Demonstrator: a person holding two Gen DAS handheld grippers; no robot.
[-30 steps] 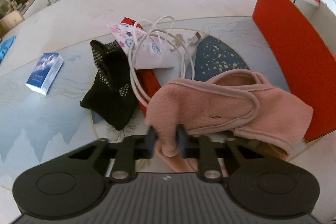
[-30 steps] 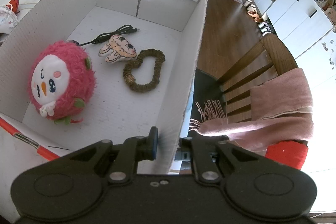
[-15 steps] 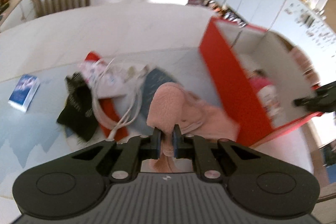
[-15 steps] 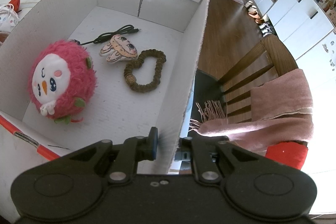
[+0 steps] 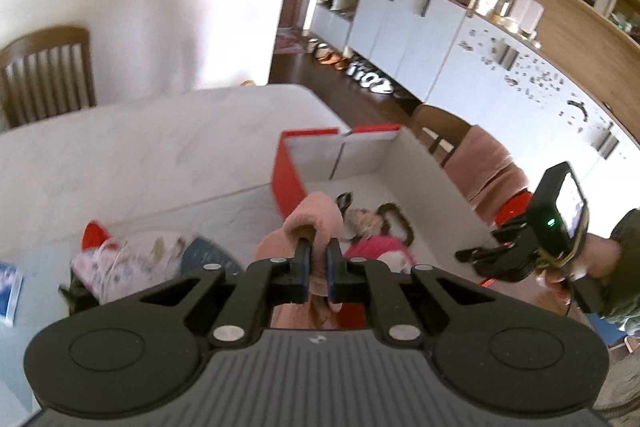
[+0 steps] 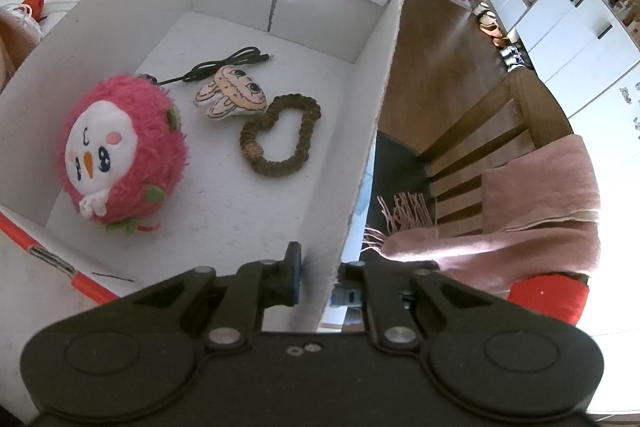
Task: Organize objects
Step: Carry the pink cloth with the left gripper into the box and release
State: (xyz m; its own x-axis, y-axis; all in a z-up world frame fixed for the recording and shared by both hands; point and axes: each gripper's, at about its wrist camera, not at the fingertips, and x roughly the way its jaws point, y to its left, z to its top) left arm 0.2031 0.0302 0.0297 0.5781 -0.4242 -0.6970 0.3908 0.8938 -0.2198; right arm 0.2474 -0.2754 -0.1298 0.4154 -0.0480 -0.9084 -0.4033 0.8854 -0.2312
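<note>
A pink fleece garment (image 5: 316,223) hangs pinched between the left gripper (image 5: 316,261) fingers, raised above the tabletop (image 5: 160,147) beside the box (image 6: 360,131), whose right wall the right gripper (image 6: 316,277) clamps.

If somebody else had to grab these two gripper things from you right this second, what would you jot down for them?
Left gripper: shut on the pink fleece garment, lifted near the red wall of the box.
Right gripper: clamped on the box's right wall, steadying it.
In the box: pink plush, small bunny plush, brown scrunchie, black cable.
On the table: white cable pile, book.
Left: drop the garment in, then the rest.
</note>
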